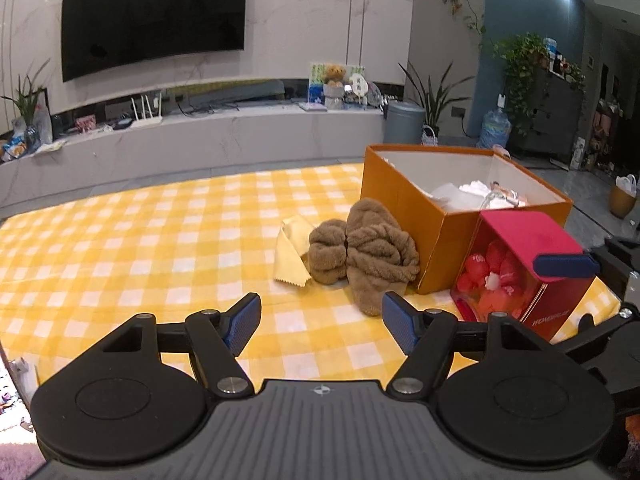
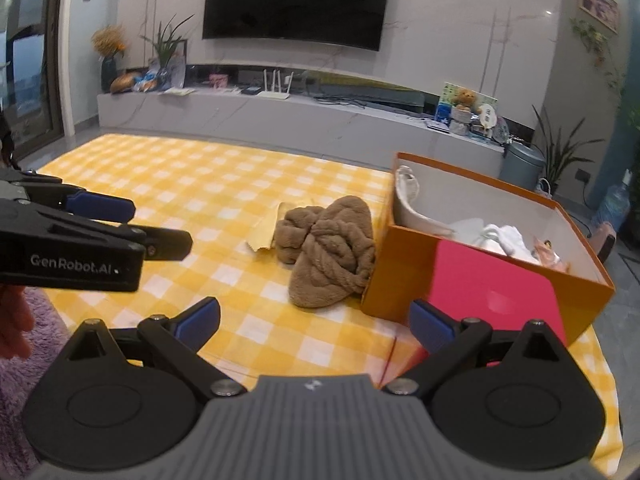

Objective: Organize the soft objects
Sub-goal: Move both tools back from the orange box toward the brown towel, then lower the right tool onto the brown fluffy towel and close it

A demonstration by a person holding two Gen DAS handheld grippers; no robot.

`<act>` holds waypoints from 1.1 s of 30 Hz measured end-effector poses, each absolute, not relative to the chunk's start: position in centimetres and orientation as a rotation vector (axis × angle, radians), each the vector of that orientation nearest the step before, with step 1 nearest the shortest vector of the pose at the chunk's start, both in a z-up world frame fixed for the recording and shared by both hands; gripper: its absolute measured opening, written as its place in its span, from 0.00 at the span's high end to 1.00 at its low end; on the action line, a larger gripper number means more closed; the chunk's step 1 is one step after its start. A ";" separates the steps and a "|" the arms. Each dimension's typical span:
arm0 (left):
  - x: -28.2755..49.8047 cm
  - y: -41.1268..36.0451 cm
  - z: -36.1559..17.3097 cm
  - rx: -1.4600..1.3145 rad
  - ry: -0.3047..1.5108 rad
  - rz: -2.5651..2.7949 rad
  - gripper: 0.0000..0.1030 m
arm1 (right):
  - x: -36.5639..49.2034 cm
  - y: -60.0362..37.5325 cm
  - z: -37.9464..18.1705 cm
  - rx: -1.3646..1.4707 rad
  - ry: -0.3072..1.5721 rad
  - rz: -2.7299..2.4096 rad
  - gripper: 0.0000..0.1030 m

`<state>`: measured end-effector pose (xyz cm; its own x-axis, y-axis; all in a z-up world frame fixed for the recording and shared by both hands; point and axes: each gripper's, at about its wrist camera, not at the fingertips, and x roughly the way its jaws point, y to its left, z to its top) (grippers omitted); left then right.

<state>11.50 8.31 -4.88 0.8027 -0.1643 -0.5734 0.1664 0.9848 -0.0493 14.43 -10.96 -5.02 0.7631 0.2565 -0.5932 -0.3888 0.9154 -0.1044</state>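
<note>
On the left tool (image 2: 120, 220), "GenRobot.AI" reads in white.

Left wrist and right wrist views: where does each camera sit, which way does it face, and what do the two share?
Left wrist: on the left gripper, looking forward and down over the yellow checked cloth at the brown fluffy slippers; its own open jaws show.
Right wrist: on the right gripper, facing the same slippers from further right; its own open jaws, the left gripper and part of a hand show.
Shared: slippers, cloth, orange box, red box, television.
</note>
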 end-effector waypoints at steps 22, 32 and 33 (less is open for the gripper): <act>18.6 10.9 -7.1 -0.094 0.743 -0.274 0.23 | 22.8 -7.1 -8.1 -0.338 0.666 0.329 0.30; 23.3 11.4 -5.8 -0.014 0.774 -0.268 0.25 | 26.2 -3.9 -8.5 -0.572 0.670 0.424 0.36; 23.9 11.3 -5.8 -0.004 0.772 -0.266 0.25 | 26.7 -3.7 -8.3 -0.599 0.675 0.433 0.36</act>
<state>23.88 11.32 -5.76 0.6847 -0.2394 -0.6884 0.2363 0.9664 -0.1010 26.72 -3.70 -8.28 0.7044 0.1786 -0.6869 -0.5504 0.7485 -0.3698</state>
